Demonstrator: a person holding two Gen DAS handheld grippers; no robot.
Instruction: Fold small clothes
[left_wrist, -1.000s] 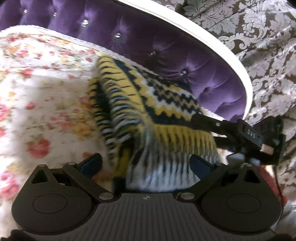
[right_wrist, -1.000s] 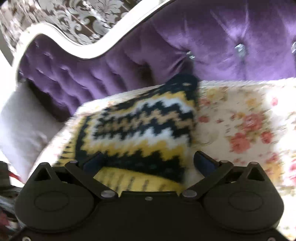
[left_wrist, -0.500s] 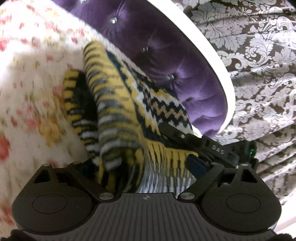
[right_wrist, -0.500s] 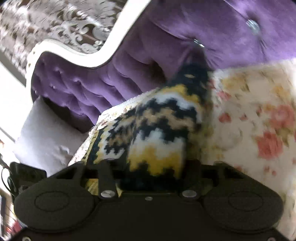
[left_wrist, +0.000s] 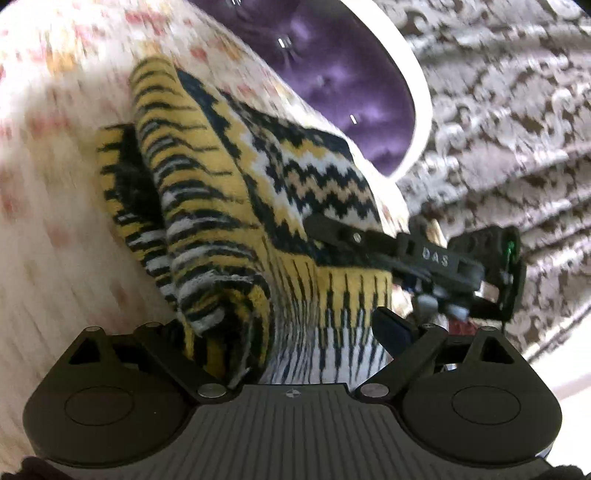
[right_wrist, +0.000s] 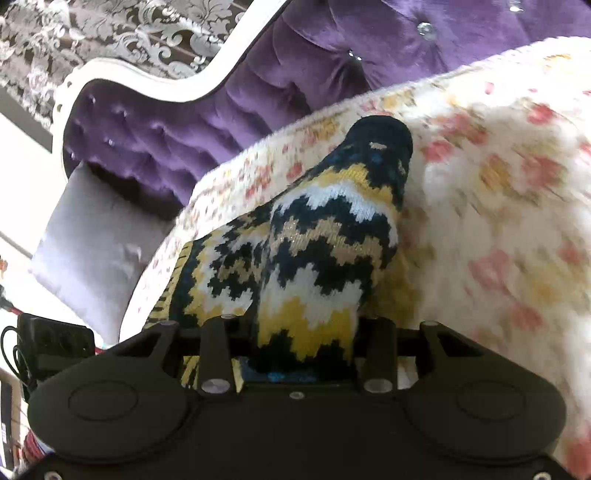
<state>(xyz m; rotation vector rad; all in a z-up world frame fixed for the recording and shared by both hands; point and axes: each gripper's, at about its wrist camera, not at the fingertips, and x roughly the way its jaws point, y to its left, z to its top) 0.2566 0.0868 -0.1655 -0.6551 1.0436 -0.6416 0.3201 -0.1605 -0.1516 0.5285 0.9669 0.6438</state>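
Observation:
A small knitted garment (left_wrist: 236, 206) with yellow, black and white zigzag bands lies bunched on a floral blanket (left_wrist: 55, 258). In the left wrist view my left gripper (left_wrist: 291, 347) has the ribbed hem bunched between its jaws; the right finger (left_wrist: 391, 328) stands apart from the cloth. The right gripper (left_wrist: 406, 251) shows at right, clamped on the garment's edge. In the right wrist view my right gripper (right_wrist: 295, 354) is shut on a raised fold of the garment (right_wrist: 325, 236).
The blanket (right_wrist: 498, 221) covers a purple tufted sofa (right_wrist: 258, 92) with a white frame. A grey cushion (right_wrist: 85, 236) sits at the sofa's end. A damask curtain (left_wrist: 498, 129) hangs behind. A black device with cables (right_wrist: 48, 343) is at lower left.
My right gripper closed on the garment and lifted a fold. My left gripper moved in with the hem gathered between its jaws, and both views tilted.

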